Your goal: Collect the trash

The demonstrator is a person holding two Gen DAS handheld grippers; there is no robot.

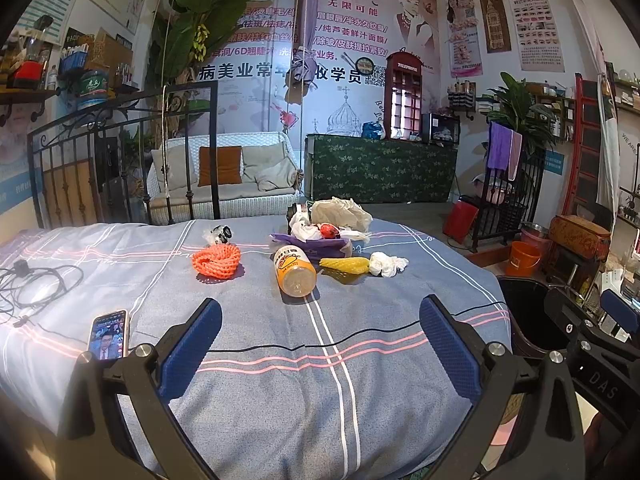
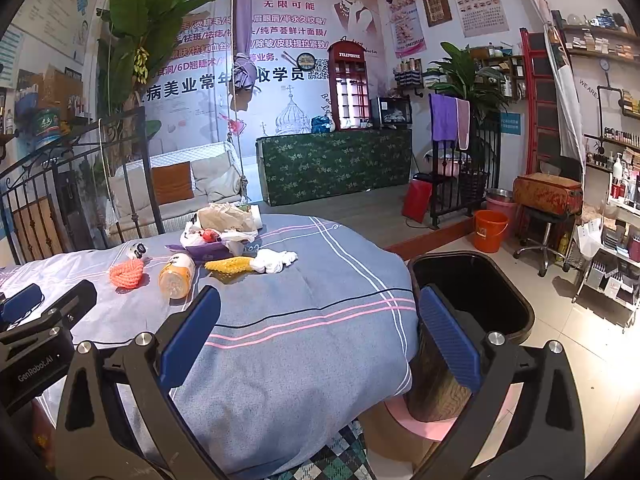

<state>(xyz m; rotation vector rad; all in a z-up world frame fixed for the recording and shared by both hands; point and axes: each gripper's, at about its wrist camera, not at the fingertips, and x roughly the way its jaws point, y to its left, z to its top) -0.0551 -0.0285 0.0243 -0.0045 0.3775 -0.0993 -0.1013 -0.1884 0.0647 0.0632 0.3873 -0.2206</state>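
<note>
Trash lies on a blue bed cover (image 1: 280, 360): an orange-labelled plastic bottle (image 1: 295, 270) on its side, an orange foam net (image 1: 216, 261), a yellow foam net (image 1: 345, 265), a crumpled white tissue (image 1: 386, 263), and a purple tray (image 1: 310, 242) piled with wrappers. A black trash bin (image 2: 472, 292) stands at the bed's right edge. My left gripper (image 1: 320, 334) is open and empty, short of the bottle. My right gripper (image 2: 320, 324) is open and empty, over the bed's right corner beside the bin. The bottle (image 2: 176, 274) and tissue (image 2: 274, 260) also show in the right wrist view.
A phone (image 1: 108, 334) with a lit screen and a tangle of black cable (image 1: 36, 284) lie on the bed's left side. A thin black cord (image 1: 360, 332) crosses the cover. An orange bucket (image 2: 490, 230) and a stool (image 2: 546, 240) stand on the floor at the right.
</note>
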